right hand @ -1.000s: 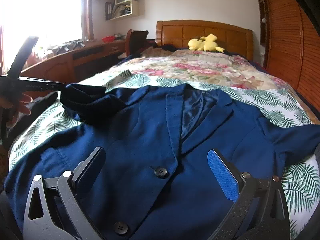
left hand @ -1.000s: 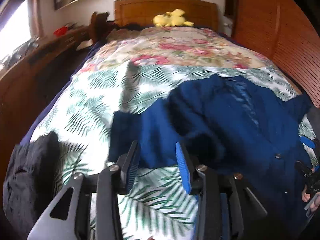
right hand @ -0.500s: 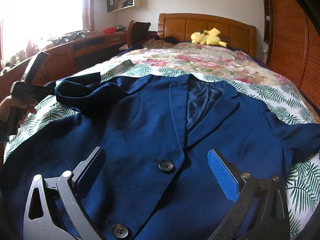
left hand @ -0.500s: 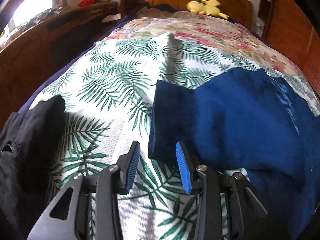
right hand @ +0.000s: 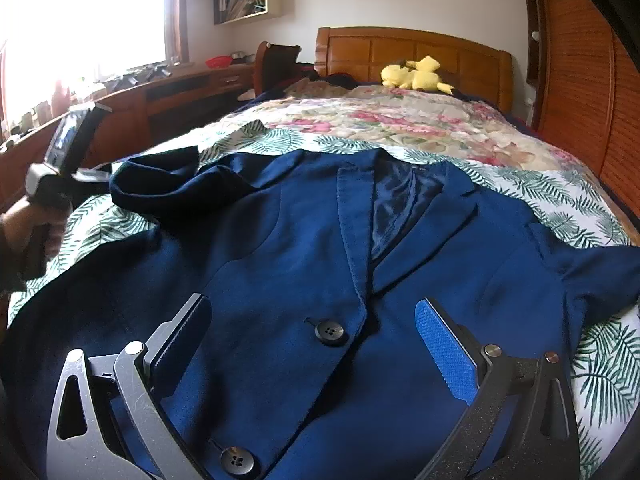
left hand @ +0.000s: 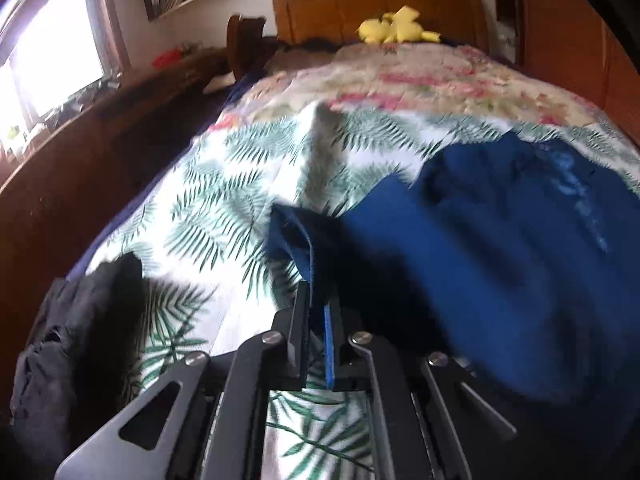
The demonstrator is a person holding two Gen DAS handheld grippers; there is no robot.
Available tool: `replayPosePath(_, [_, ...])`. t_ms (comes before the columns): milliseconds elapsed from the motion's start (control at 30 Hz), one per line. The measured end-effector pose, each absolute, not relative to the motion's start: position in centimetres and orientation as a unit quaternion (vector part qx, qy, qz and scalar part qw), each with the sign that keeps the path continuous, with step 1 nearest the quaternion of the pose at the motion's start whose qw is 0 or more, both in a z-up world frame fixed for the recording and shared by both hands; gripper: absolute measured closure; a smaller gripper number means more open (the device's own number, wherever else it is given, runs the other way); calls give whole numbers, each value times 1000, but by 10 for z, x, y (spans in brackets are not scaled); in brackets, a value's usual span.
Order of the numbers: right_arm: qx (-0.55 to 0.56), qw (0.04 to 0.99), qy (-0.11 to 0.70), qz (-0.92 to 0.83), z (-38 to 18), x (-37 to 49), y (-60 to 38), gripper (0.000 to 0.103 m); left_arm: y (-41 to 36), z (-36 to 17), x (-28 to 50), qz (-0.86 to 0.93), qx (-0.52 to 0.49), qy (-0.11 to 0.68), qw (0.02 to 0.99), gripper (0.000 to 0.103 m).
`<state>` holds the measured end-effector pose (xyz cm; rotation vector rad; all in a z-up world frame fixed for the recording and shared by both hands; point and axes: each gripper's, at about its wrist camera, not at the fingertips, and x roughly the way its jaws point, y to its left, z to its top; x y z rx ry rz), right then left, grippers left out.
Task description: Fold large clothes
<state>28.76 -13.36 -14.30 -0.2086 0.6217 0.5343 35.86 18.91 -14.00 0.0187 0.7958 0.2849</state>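
Note:
A navy blue jacket [right hand: 280,264] lies face up on the palm-print bedspread [right hand: 592,360], lapels toward the headboard, with two dark buttons [right hand: 330,333] showing. Its left sleeve [left hand: 304,236] lies on the bedspread, pointing away from the body. My left gripper [left hand: 318,294] is closing tight on the sleeve's cuff edge, and the fabric runs between the pads. In the right wrist view a hand [right hand: 20,220] holds that tool at the sleeve end. My right gripper [right hand: 312,302] stands open low over the jacket's front, with nothing between its fingers.
A black garment [left hand: 80,320] lies bunched at the bed's near left corner. A floral quilt [right hand: 400,120] covers the far half, with a yellow plush toy [right hand: 416,74] by the wooden headboard [right hand: 400,48]. A wooden desk [right hand: 168,96] runs along the left, slatted wooden doors [right hand: 580,80] along the right.
My left gripper dropped onto the sleeve's end and went from open to shut on the cuff edge. The right gripper stayed open over the jacket front.

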Motion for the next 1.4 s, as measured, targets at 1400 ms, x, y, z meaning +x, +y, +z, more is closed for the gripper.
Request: replayPosePath(1400, [-75,934,280,207,-104,232,-223,0,-29,-68,217,-66,43,298,951,101])
